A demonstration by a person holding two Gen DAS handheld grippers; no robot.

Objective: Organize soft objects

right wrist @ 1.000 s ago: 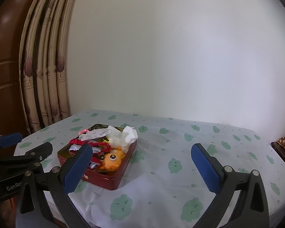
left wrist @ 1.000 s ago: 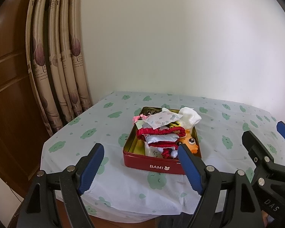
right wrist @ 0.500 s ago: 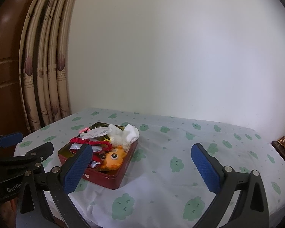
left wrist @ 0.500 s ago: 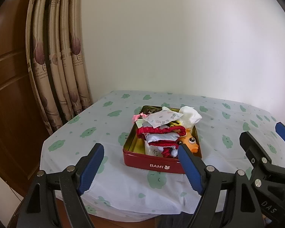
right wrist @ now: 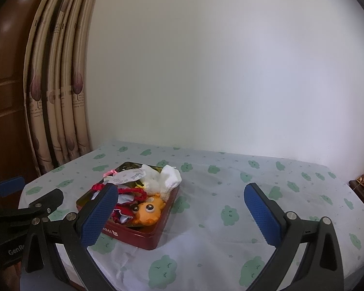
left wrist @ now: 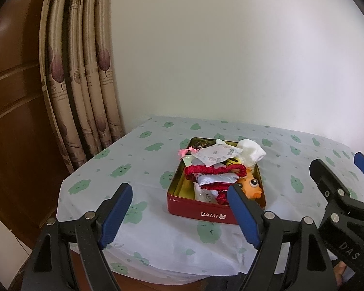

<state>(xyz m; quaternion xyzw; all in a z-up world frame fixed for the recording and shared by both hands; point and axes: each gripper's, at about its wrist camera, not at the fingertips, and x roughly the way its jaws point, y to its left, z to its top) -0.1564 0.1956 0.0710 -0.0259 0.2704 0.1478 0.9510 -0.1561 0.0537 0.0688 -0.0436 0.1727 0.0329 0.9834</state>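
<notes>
Left wrist view: left gripper (left wrist: 182, 214) wide open, nothing between its blue pads (left wrist: 115, 214), hovering at the near table edge. Red tin (left wrist: 206, 212) marked BAMI sits on the cloud-print tablecloth (left wrist: 138, 160), piled with soft items: white sock (left wrist: 252, 154), printed packet (left wrist: 214, 155), red scrunchie (left wrist: 213, 169), orange toy (left wrist: 251, 186). Right gripper's fingers (left wrist: 327, 181) visible at right, spread apart. Curtain (left wrist: 85, 84) at left.

Right wrist view: right gripper (right wrist: 182, 214) wide open, empty. Tin (right wrist: 155, 232) lies left of centre, near the left finger (right wrist: 97, 215); orange toy (right wrist: 148, 209) at its near corner, sock (right wrist: 169, 177) behind. Left gripper (right wrist: 28, 195) at far left.
</notes>
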